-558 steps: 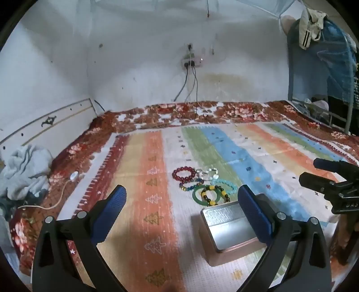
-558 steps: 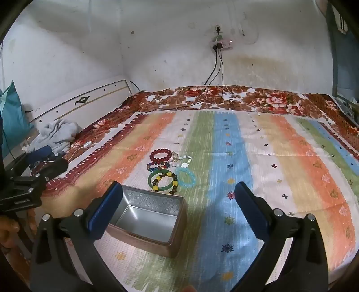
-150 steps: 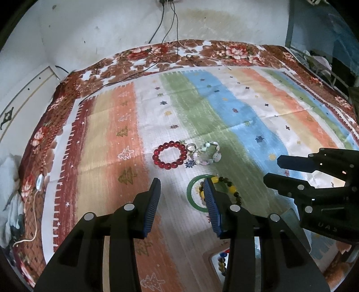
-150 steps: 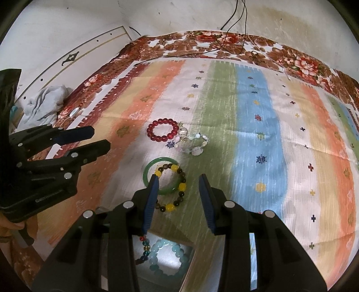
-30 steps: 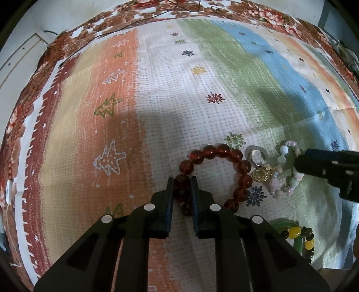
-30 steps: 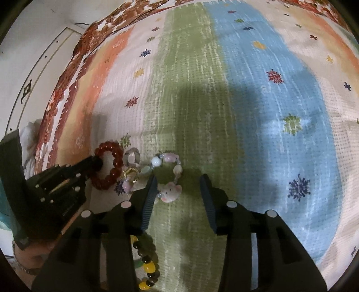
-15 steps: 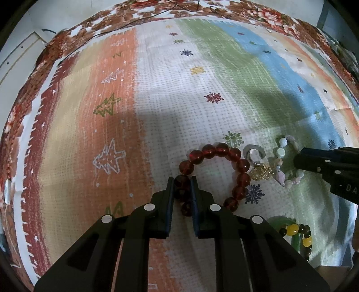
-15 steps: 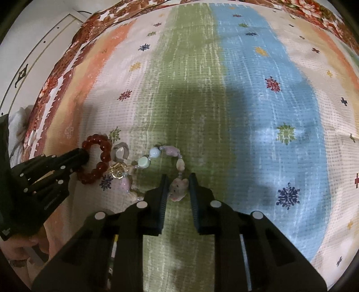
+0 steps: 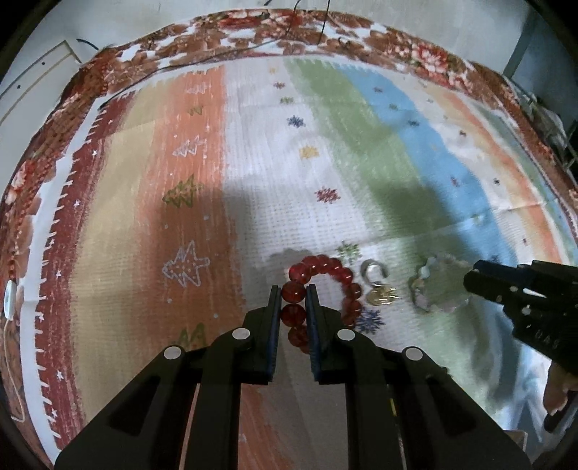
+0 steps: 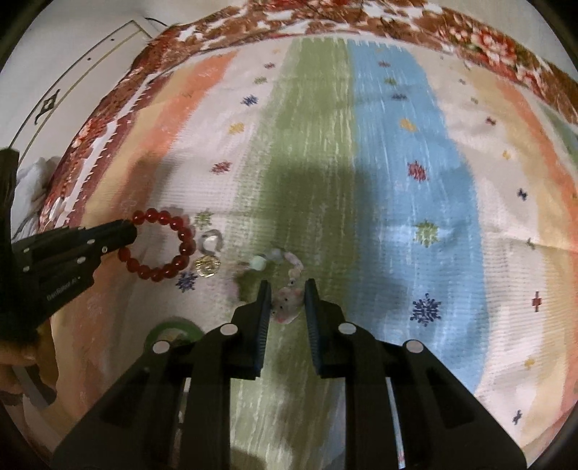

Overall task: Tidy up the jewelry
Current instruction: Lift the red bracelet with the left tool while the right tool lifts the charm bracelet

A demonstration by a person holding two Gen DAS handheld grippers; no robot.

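My left gripper [image 9: 293, 293] is shut on the red bead bracelet [image 9: 327, 269] and holds it just above the striped blanket; the bracelet also shows in the right wrist view [image 10: 169, 249]. My right gripper [image 10: 286, 289] is shut on the pale stone bracelet [image 10: 287, 305] by its pink charm, lifted a little; it looks blurred in the left wrist view [image 9: 431, 283]. A silver open ring [image 9: 374, 269] and a gold charm [image 9: 381, 297] lie between the two bracelets. The green bangle [image 10: 173, 327] lies near my right gripper's left side.
The striped blanket [image 9: 253, 180] covers the bed, with a floral border [image 9: 325, 32] at the far edge. A white headboard [image 10: 83, 65] stands at the left. The tin box is out of view.
Both bracelets have risen off the blanket, each held in a shut gripper. The pale bracelet has come away from the ring and gold charm, which stay on the blanket.
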